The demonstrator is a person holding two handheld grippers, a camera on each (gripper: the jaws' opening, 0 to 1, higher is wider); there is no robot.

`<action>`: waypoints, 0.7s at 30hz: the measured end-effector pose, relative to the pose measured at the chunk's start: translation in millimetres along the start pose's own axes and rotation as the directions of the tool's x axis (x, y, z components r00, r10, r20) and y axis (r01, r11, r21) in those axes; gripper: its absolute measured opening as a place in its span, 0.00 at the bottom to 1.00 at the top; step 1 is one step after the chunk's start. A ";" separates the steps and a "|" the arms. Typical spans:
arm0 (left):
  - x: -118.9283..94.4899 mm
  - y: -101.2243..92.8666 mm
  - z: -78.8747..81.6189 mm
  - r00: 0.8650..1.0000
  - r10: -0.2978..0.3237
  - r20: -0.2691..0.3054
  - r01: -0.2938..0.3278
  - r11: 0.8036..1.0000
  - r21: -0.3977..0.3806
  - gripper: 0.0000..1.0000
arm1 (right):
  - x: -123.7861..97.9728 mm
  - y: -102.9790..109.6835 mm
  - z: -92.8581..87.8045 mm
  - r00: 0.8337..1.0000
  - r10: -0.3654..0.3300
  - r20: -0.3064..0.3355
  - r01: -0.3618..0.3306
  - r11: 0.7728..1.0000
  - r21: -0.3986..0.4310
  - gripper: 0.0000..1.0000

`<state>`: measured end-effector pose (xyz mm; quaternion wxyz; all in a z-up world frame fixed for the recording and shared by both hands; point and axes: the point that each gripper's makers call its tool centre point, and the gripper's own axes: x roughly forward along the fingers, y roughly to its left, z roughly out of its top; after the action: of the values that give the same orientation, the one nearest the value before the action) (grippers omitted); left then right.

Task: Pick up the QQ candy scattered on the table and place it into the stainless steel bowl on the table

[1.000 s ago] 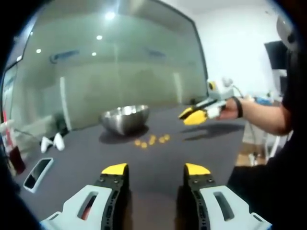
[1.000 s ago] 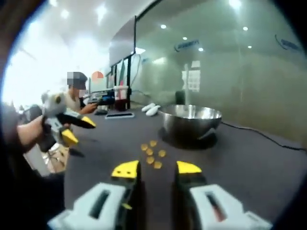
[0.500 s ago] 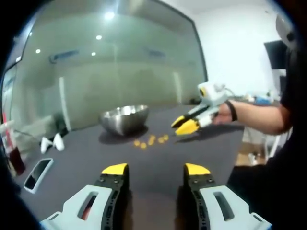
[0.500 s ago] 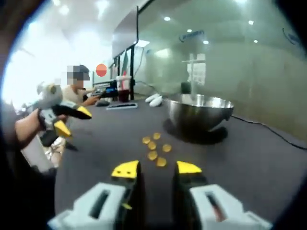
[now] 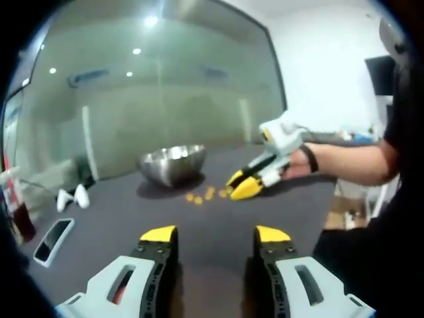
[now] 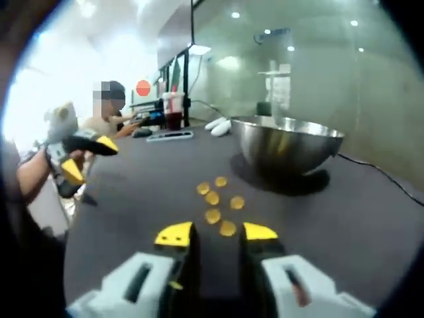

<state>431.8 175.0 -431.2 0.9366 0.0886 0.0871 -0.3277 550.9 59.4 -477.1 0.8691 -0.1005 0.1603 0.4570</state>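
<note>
Right gripper has closed in on 5 small round orange-yellow candies, jaws parted; left gripper likewise parted.

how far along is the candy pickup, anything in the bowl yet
Nothing looks done: five candies lie on the dark table in front of the stainless steel bowl, whose inside can't be seen. In hand: the right claw, open and empty, is closing in on the nearest candy. The left claw is open and empty, further back. All five candies are left to move.
</note>
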 end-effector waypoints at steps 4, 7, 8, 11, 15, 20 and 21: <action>2.1 0.7 -2.2 1.000 -0.001 -0.010 0.001 1.000 0.004 0.47 | 2.3 -1.4 -0.4 1.000 -0.004 -0.002 0.004 1.000 0.018 0.27; 2.8 -0.3 0.3 1.000 -0.006 0.000 0.006 1.000 0.001 0.47 | 3.6 -2.9 -0.7 1.000 -0.009 0.008 0.009 1.000 0.025 0.25; 3.1 -0.5 -0.2 1.000 -0.007 -0.001 0.007 1.000 0.002 0.47 | 3.5 -3.8 -0.5 1.000 -0.013 0.010 0.013 1.000 0.029 0.23; 3.7 0.2 -3.7 1.000 -0.004 -0.010 0.004 1.000 0.002 0.47 | 2.5 -4.8 -0.7 1.000 -0.017 0.007 0.016 0.999 0.038 0.10; 3.2 0.2 -5.9 1.000 -0.003 -0.013 0.003 1.000 -0.003 0.47 | 2.5 -4.3 -1.2 1.000 -0.018 0.013 0.017 1.000 0.026 0.10; 2.9 0.2 -5.5 1.000 -0.002 -0.013 0.002 1.000 -0.001 0.47 | 2.5 -3.7 -1.0 1.000 -0.019 0.015 0.019 1.000 0.016 0.10; 2.9 0.1 -5.1 1.000 -0.003 -0.012 0.003 1.000 -0.001 0.47 | 2.3 -3.1 -0.8 1.000 -0.021 0.015 0.021 1.000 0.015 0.10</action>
<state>433.5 174.5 -436.7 0.9357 0.0898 0.0931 -0.3283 554.5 59.2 -478.6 0.8757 -0.0923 0.1563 0.4475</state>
